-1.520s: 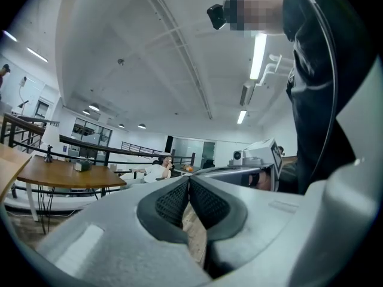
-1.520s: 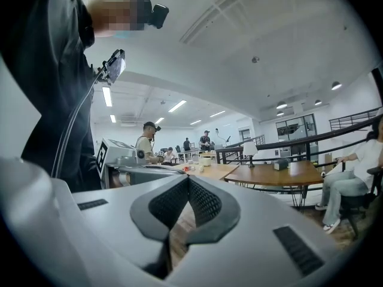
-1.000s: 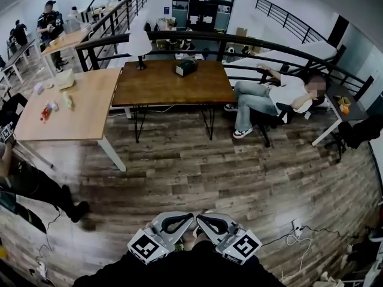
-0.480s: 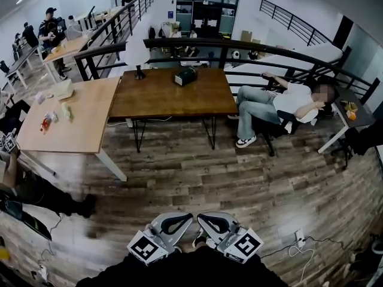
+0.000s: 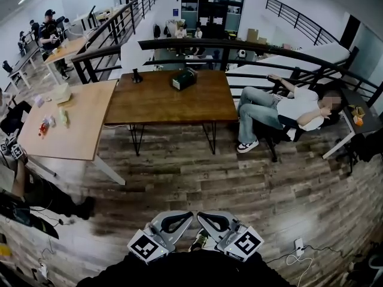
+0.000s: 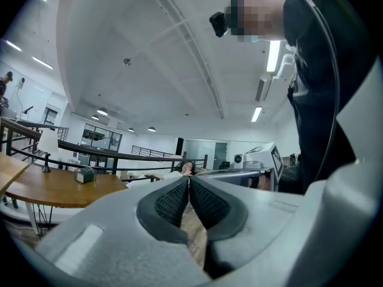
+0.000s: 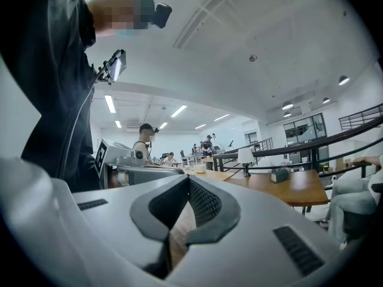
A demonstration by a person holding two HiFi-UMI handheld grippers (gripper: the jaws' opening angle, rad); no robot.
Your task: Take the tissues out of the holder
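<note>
The tissue holder (image 5: 184, 79), a dark green box, stands on the far side of the dark wooden table (image 5: 170, 100). It also shows small and far off as the tissue holder (image 6: 85, 174) in the left gripper view and the tissue holder (image 7: 279, 175) in the right gripper view. My left gripper (image 5: 189, 216) and right gripper (image 5: 202, 216) are held side by side close to my body at the bottom of the head view, well short of the table. Both point level. The left gripper (image 6: 189, 181) is shut with nothing in it, and so is the right gripper (image 7: 189, 180).
A white lamp (image 5: 133, 55) stands on the table's far left corner. A light wooden table (image 5: 66, 118) with small items adjoins it on the left. A person (image 5: 281, 109) lounges in a chair to the right. A black railing (image 5: 239, 43) runs behind. Cables (image 5: 296, 247) lie on the floor.
The tables and the seated person have drawn nearer and slid lower in the head view. Both grippers keep the same place at its bottom and stay shut.
</note>
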